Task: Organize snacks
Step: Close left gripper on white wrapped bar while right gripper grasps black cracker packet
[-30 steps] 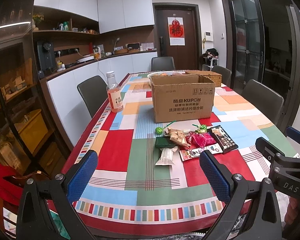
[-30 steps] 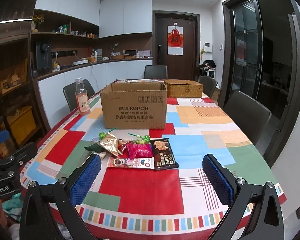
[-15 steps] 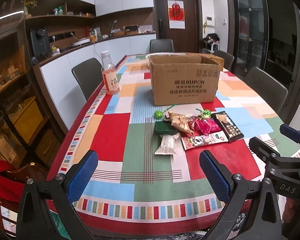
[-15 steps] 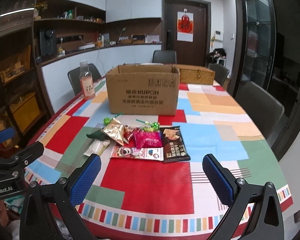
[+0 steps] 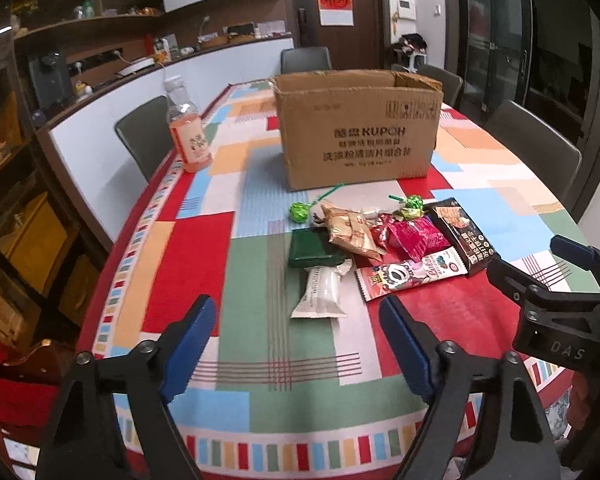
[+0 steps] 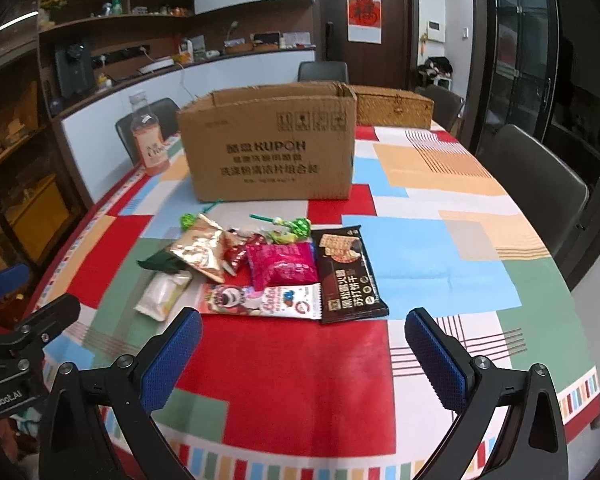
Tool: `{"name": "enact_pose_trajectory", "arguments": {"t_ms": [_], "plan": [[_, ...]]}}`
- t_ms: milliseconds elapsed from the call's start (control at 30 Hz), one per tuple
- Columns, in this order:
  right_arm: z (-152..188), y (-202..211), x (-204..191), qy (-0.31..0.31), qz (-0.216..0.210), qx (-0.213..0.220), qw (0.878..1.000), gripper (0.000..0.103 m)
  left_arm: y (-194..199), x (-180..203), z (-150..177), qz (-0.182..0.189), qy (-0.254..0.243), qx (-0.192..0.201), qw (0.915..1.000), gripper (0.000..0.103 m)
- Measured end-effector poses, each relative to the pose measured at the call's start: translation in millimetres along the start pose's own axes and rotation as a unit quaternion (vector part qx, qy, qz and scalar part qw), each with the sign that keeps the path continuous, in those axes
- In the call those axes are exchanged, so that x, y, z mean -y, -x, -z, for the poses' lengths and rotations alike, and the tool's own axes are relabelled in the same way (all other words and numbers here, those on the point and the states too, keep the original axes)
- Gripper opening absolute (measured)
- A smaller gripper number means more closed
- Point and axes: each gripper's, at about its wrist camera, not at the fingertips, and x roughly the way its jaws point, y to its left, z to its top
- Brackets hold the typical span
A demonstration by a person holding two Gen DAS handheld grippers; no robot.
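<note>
Hovering over the near end of the table [image 5: 228,256], both grippers face a heap of snacks lying in front of the cardboard box [image 5: 358,128].

The left gripper [image 5: 298,344] has just been closing its jaws, yet they stand apart with nothing between them; a white packet [image 5: 320,292] lies just beyond its tips, on the box's near side. The right gripper [image 6: 302,354] gapes wide and empty, with the black cracker pack [image 6: 346,276] and pink packet [image 6: 280,266] between it and the box. A drink bottle [image 5: 188,132] stands left of the box.
</note>
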Motion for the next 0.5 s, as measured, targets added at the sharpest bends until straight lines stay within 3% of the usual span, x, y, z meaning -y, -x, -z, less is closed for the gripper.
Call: {"name": "enact_pose_trajectory", "arguments": {"t_ms": [367, 500], "plan": [[-9.5, -47.1, 15.1, -0.001, 0.021, -0.035, 0.999, 0.097, -59.8, 14.2, -12.5, 0.024, -0.011, -0.056, 0.9981, 0.069], [-12.5, -65.0, 19.0, 0.001, 0.028, -0.05, 0.998, 0.093, -78.5, 15.8, -12.4, 0.025, -0.009, -0.081, 0.9963, 0.06]]}}
